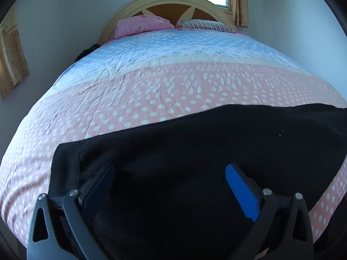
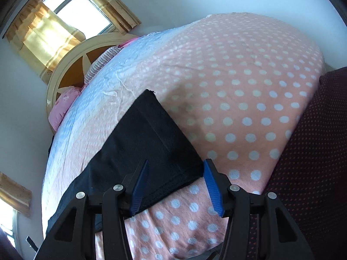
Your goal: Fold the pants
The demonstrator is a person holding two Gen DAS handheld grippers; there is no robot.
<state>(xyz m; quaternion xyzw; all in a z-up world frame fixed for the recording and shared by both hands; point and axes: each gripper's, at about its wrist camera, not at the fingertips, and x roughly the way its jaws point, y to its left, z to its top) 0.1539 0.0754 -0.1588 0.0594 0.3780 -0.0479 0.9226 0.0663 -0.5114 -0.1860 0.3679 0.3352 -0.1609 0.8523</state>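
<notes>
Black pants (image 1: 184, 151) spread flat on the near part of a bed, over a pink bedspread (image 1: 151, 91) with white dots. In the left wrist view, dark cloth across the lower frame, its far edge rising from lower left to the right side, a ribbed band along its left end. Left tongs (image 1: 170, 171) poised just above that cloth, spread wide, blue pads (image 1: 240, 195) well apart, nothing gripped; contact with the fabric impossible to judge.

In the right wrist view, the same pants (image 2: 147, 143) seen as a long strip running from lower left up to a square far corner near the middle of the bedspread (image 2: 238, 86). Right tongs (image 2: 175, 169) likewise spread wide, straddling the near end of the garment: left pad (image 2: 138, 190) over the black cloth, right pad (image 2: 213, 188) just beside the cloth's corner, above dotted pink. Nothing gripped here either.

Farther up the bed, a pale blue band of bedding (image 1: 164, 47), then a pink pillow (image 1: 141, 25) and a striped pillow (image 1: 206, 25) side by side against a rounded cream headboard (image 1: 173, 4). Yellow curtains (image 2: 47, 34) at a bright window (image 2: 80, 6) behind the headboard. At the right edge of the right wrist view, dark maroon fabric with small red dots (image 2: 314, 151), beside the bed.
</notes>
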